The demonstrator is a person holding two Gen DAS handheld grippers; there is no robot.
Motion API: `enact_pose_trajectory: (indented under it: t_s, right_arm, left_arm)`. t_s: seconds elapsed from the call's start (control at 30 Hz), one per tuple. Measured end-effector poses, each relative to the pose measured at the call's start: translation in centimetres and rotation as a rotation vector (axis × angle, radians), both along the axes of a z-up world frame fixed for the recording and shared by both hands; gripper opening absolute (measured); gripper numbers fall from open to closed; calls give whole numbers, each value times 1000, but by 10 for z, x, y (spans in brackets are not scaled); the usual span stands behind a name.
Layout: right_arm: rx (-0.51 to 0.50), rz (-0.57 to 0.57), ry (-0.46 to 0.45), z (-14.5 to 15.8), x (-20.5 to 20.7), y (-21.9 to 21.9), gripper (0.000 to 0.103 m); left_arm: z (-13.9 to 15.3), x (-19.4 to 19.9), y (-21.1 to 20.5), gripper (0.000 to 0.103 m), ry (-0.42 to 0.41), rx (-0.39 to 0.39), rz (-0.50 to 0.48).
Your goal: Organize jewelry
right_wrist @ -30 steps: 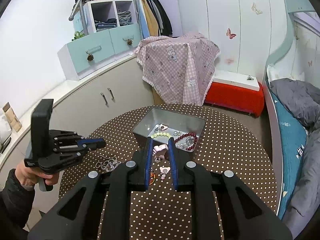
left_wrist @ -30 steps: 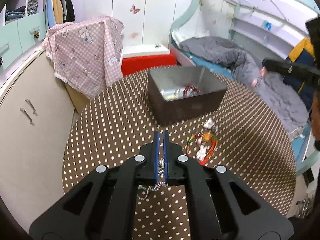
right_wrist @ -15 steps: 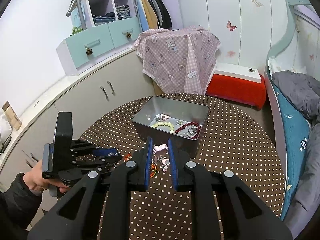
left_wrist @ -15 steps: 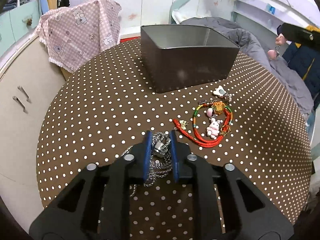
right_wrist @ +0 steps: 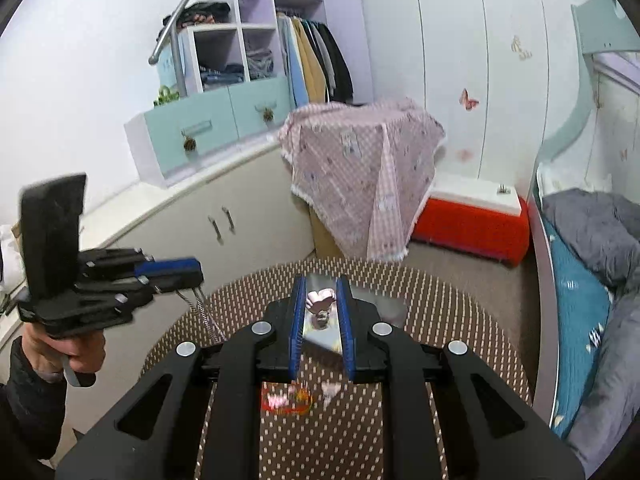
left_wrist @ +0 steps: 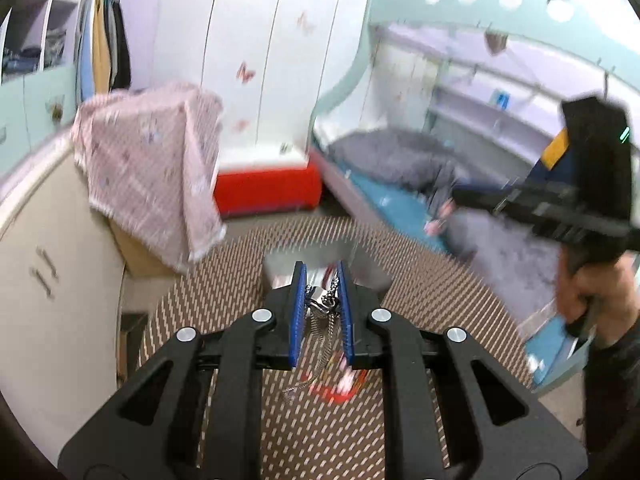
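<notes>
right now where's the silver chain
The silver chain is off the table, pinched in the left tool and dangling over the dotted table, just short of the metal box; the right wrist view shows it hanging at left.

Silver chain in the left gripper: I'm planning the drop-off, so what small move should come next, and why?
Probably carry the left gripper forward over the metal box before opening. The silver chain is pinched between its pads and dangles above the dotted table, short of the box, so releasing now would likely drop it back onto the table.
</notes>
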State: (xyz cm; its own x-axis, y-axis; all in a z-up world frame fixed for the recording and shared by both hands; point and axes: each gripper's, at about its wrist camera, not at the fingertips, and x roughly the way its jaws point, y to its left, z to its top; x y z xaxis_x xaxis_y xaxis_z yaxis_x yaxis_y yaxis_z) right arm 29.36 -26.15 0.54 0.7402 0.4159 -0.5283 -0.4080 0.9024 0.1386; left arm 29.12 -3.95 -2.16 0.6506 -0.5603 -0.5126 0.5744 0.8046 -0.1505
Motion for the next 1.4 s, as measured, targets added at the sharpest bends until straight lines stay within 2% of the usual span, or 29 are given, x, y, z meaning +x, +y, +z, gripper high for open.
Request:
enact_pose_trajectory:
  t_s: [0.13,0.27,0.43,0.5,0.53,0.57,0.6,0.63,0.67,0.77,1.03,1.2,1.4]
  right_arm:
    - [10,1,-7,9,17,-2,14]
    - [19,1,28,3,39,-3,14]
    - [29,-8,141,-34,72,0,14]
    - [29,-12,188,-52,83,3,15]
    - [27,-21,215,-63,88,3,15]
    - [31,-37,233,-70,91,2,24]
    - [43,-59,252,-76,93,-2,34]
    - [59,-88,266,-83,94,-8,64]
    - [69,-113,261,-85,92,-12,88]
    - [92,-166,227,-86,82,-24,95]
    - [111,-252,173,-84,44,-34,95]
    - [127,-258,154,-83,24,-29,95]
    - [94,-255,134,-82,-4,-20,95]
  left_arm:
    - [39,9,-13,15,-72,-34,-3]
    - [55,30,-29,15,-101,-32,4]
    - [34,67,-46,16,-24,-20,6]
    - [14,78,-53,18,15,20,23]
    - [5,83,-55,25,35,42,35]
    - [-4,87,-56,36,56,63,48]
    - [-13,91,-55,75,66,80,83]
    - [-17,90,-49,92,56,70,125]
    - [-19,89,-43,93,47,45,147]
    - [-24,84,-30,93,49,65,204]
    - [-29,44,-5,94,-11,88,304]
    - [-31,8,9,95,-33,81,355]
    - [-34,-25,20,95,-37,47,375]
